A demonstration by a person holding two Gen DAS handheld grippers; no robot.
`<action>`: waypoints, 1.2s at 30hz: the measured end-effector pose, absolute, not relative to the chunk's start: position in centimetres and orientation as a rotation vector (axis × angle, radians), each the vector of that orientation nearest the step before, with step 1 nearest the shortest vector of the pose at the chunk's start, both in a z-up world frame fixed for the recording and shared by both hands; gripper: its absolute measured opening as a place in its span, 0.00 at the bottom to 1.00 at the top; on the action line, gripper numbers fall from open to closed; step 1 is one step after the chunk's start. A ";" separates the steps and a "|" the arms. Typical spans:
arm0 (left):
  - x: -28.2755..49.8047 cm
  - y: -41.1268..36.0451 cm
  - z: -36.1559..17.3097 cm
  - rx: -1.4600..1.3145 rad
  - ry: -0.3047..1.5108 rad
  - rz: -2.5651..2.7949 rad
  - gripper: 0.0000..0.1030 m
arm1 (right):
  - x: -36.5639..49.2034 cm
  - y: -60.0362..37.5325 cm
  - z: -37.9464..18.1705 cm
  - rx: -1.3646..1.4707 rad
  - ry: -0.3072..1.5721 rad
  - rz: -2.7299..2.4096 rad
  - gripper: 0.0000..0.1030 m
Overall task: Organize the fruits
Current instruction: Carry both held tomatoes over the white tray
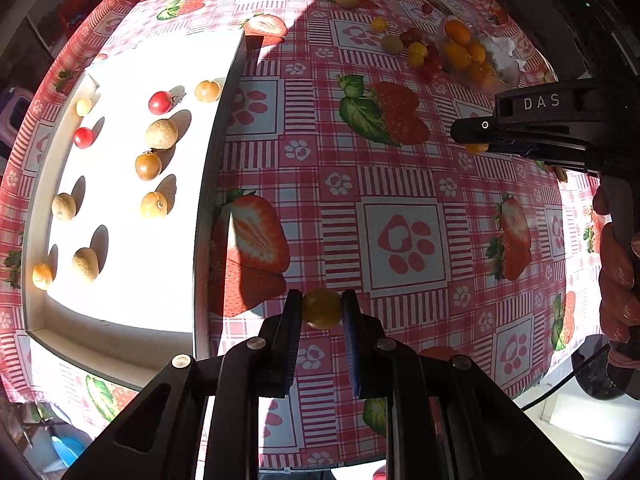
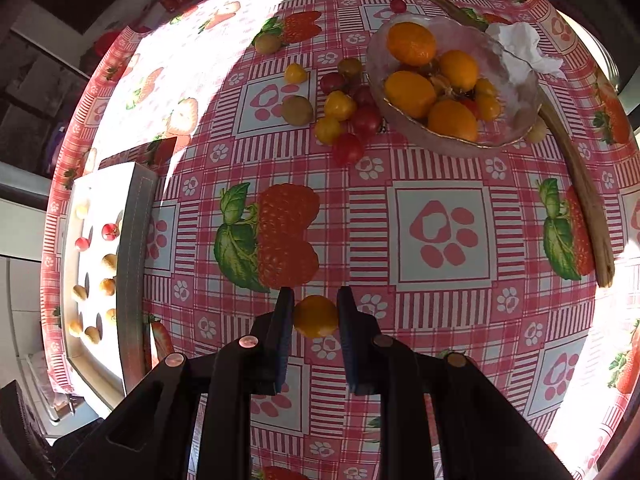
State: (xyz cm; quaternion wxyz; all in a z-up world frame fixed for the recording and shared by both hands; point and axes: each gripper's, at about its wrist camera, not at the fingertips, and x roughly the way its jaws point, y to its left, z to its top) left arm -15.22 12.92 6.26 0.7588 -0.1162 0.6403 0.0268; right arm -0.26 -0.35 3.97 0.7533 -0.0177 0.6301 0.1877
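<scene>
Two claws: each is closed on one small fruit, both held above the tabletop [image 2: 440,168].
Left claw [image 1: 322,308]: pinches a yellow cherry tomato [image 1: 321,309] between its fingers, at 6 o'clock in its own view.
Right claw [image 2: 316,317]: grips an orange-yellow fruit [image 2: 315,316] the same way; from the left wrist view this claw [image 1: 476,142] shows at 3 o'clock, side on, a bit of orange at its tip.
White tray [image 1: 40,320]: at 9 o'clock in the left view, lit hard by sun, holding red tomatoes [image 1: 160,102], brownish round fruits [image 1: 161,133] and yellow ones [image 1: 153,205], set apart from each other.
Glass bowl [image 2: 516,80]: at 1 o'clock in the right view, with orange fruits [image 2: 412,43] inside.
Loose pile [image 2: 346,114]: red and yellow cherry tomatoes just beside the bowl, toward 12 o'clock.
Crumpled tissue [image 2: 520,46]: at the bowl's far rim.
Wooden utensil [image 2: 580,184]: lies along the bowl's right side, toward 3 o'clock.
</scene>
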 end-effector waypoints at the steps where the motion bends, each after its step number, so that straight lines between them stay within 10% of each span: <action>1: -15.2 13.1 6.4 -0.246 1.393 0.057 0.21 | -0.5 -0.5 4.1 -0.036 1.378 0.408 0.23; 36: -15.7 29.6 8.7 -0.305 1.256 0.210 0.21 | -7.2 11.0 7.6 -0.076 1.400 0.516 0.23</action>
